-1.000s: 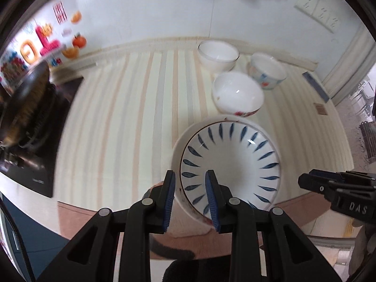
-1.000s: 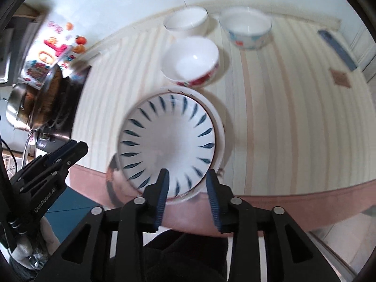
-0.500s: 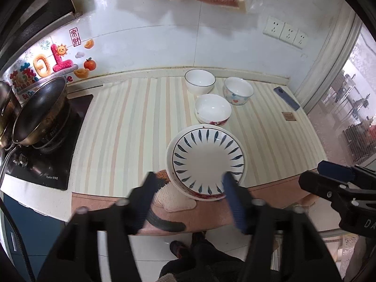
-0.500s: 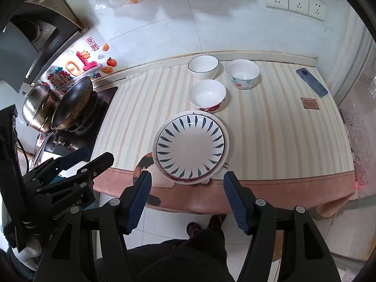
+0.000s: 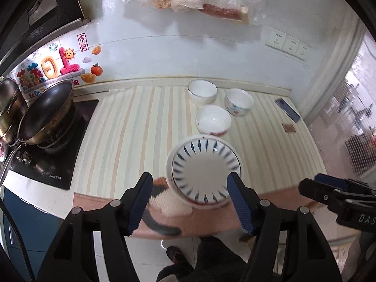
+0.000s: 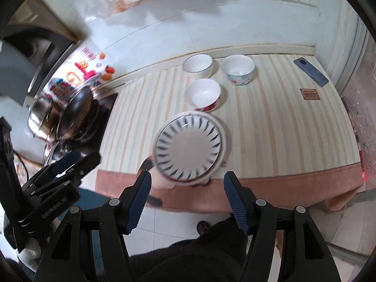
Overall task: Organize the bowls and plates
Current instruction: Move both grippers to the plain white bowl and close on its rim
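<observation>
On the striped counter (image 5: 131, 127) your plate (image 5: 204, 171) lies at the front edge, straight ahead between both empty, wide-spread grippers, left gripper (image 5: 188, 202) and right gripper (image 6: 186, 198) about equally near, with three bowls (image 6: 203, 94) just behind it
</observation>
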